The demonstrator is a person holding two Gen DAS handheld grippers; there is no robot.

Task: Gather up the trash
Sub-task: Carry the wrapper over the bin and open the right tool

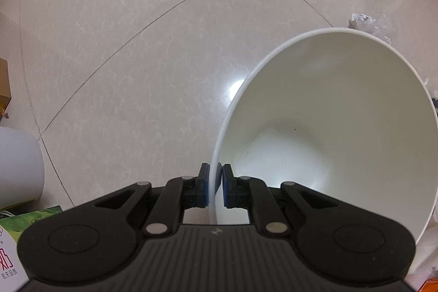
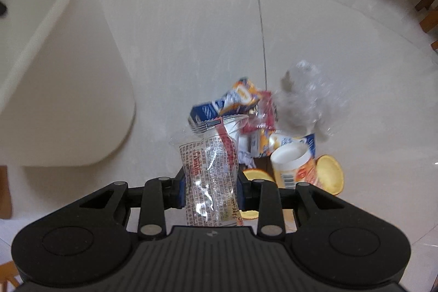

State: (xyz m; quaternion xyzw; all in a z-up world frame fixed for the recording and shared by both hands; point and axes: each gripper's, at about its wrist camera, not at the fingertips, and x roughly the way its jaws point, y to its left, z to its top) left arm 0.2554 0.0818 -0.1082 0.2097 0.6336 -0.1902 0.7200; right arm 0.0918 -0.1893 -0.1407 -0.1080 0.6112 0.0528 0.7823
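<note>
The left gripper [image 1: 214, 186] pinches the rim of the tilted white bin [image 1: 342, 111], while the right gripper [image 2: 210, 190], closed on a clear printed wrapper [image 2: 209, 177], hangs over the trash pile [image 2: 262, 127] lying right of that bin.

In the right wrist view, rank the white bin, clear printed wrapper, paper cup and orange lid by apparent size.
1. white bin, by far the largest.
2. clear printed wrapper, though it is nearest the camera, so inflated.
3. paper cup and orange lid: too alike to rank.
</note>
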